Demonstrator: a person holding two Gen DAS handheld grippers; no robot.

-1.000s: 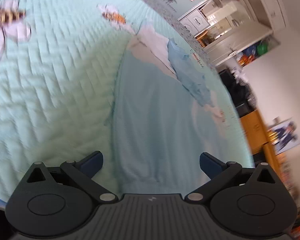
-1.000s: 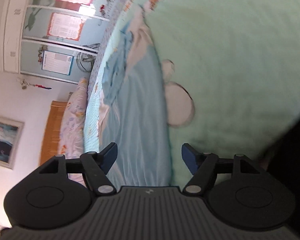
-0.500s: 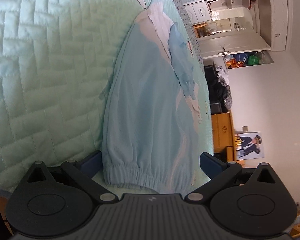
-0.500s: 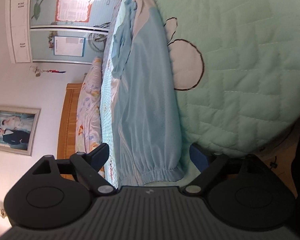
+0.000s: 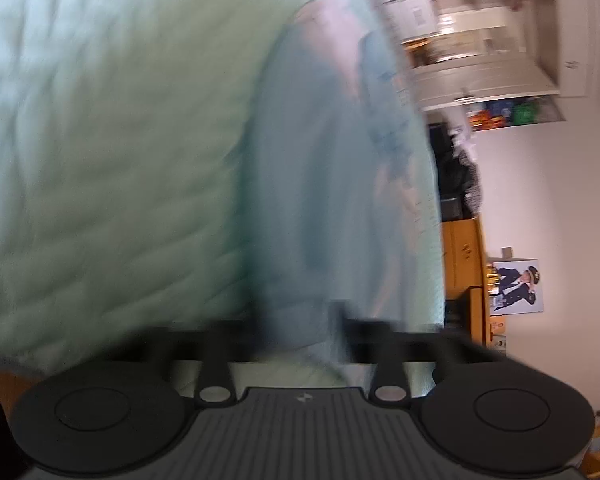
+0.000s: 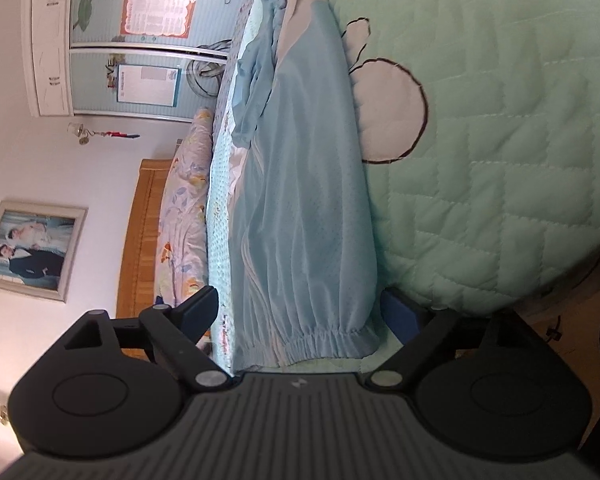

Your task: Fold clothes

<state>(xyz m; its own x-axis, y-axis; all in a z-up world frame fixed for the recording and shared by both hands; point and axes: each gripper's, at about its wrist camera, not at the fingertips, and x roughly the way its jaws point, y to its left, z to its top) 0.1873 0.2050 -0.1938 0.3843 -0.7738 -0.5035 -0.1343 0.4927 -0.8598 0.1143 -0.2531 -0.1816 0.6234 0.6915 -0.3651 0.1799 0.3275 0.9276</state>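
Garment: a light blue garment [image 6: 300, 208] lies stretched on the bed, running from the lower centre of the right view up to the upper centre; its elastic hem [image 6: 328, 342] sits at the bed's near edge.
Right tongs [image 6: 300, 312]: released, jaws spread wide on either side of the hem, not gripping it.
Left tongs [image 5: 300, 332]: badly blurred in the left view; the jaws look drawn close about the hem [image 5: 300, 320], but I cannot tell whether they grip it.
Risk, uneven lift: if only one side has the hem, it would likely rise skewed and the fold would come out crooked.
Risk, wrong layer: the hem is gathered and lies flat on the quilt [image 6: 500, 160]; a low bite could pinch the quilt with it, or take only the top layer.
Risk, sleeve: the crumpled sleeve [image 6: 256, 80], upper centre, could drag and bunch under a fold.
Risk, edge: the hem is at the bed's edge; a slip could let it slide off.
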